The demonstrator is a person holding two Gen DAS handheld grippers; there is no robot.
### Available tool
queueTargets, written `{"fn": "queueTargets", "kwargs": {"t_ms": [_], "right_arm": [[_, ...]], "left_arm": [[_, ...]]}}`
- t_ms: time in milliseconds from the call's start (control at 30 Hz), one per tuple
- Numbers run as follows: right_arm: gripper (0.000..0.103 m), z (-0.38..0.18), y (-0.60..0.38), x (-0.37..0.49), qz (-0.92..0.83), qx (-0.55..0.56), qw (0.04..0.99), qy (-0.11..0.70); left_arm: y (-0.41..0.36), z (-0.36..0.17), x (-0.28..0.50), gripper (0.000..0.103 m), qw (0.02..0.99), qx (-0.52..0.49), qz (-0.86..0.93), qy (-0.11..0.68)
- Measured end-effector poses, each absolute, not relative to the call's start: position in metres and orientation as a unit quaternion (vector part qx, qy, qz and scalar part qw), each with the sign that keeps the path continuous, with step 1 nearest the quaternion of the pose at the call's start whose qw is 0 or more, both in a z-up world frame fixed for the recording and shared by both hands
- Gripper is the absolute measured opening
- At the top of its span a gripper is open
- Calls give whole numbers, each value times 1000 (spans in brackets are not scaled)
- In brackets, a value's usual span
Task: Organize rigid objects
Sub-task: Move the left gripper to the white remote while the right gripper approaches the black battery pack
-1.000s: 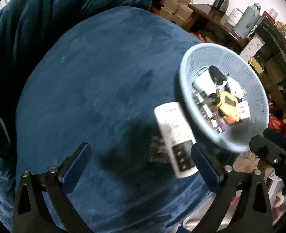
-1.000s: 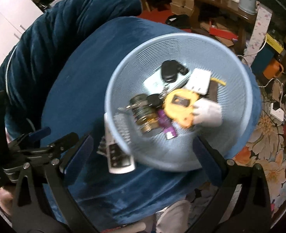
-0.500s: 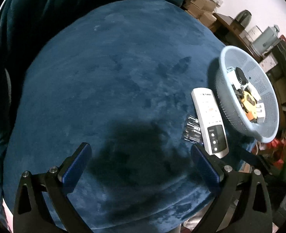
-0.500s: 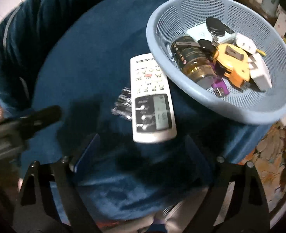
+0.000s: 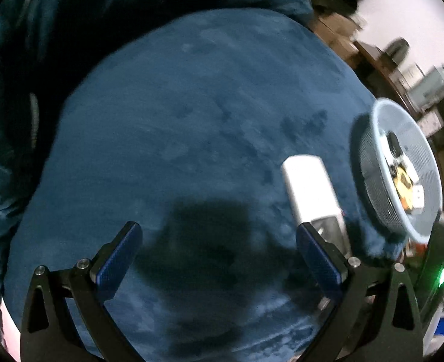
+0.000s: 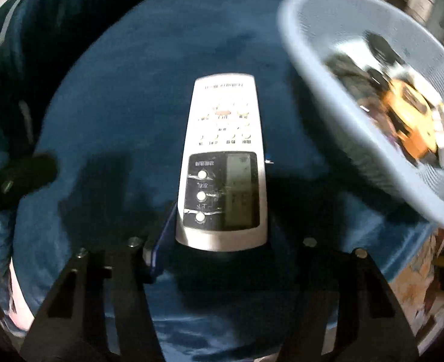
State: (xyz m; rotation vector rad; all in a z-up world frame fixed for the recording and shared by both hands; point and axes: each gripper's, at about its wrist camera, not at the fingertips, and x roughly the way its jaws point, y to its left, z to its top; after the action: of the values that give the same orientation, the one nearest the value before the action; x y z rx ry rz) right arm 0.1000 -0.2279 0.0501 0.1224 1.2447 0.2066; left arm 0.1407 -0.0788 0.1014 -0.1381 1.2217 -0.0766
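Pinching the near end of the white remote control [image 6: 222,150] with the right gripper [image 6: 222,220]; having just been closing the jaws, now pressing the blue left pad against the remote's left long edge and the darker right finger against its right edge. Keeping the remote lying lengthwise on the blue plush cushion [image 6: 116,105], buttons and small display facing up, far end pointing away from the jaws. Not being able to tell if the near end is lifting from the plush.

Holding the left gripper [image 5: 217,230] with the jaws spread wide over bare cushion [image 5: 191,105] – gripping nothing, only a dark shadow lying between the pads. Seeing the remote [image 5: 309,190] here just outside the right pad, apart from it.

Sitting near the right edge of the cushion – the pale blue mesh basket [image 6: 297,45], its rim close beside the far right corner of the remote but not touching it. Carrying inside it a yellow tape measure [image 6: 412,114] and some dark and white small things, blurred.

Leaving much open plush to the left of the remote and beyond its far end; leaving little room on the right, between the remote and the basket [image 5: 369,163] wall.
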Motion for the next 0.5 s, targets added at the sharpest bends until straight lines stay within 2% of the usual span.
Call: {"fn": "queueTargets", "kwargs": {"t_ms": [267,300,333,367,400,500], "right_arm": [[61,42,-175,90,205,80,770,598],[66,46,-178,90,196,77,780,590],[75,50,-183,91,182,77,790,580],[79,56,-193,92,157,81,804,568],[82,61,-203,95,129,87,815,558],[82,62,-234,106,57,94,825,554]], "left_arm": [[-40,99,138,102,816,-96,15,569],[-40,95,138,102,814,-98,15,572],[-41,91,139,102,811,-100,10,577],[-43,88,140,102,808,-102,5,581],[-46,86,140,102,806,-102,-1,584],[-56,80,141,102,802,-97,-22,588]]}}
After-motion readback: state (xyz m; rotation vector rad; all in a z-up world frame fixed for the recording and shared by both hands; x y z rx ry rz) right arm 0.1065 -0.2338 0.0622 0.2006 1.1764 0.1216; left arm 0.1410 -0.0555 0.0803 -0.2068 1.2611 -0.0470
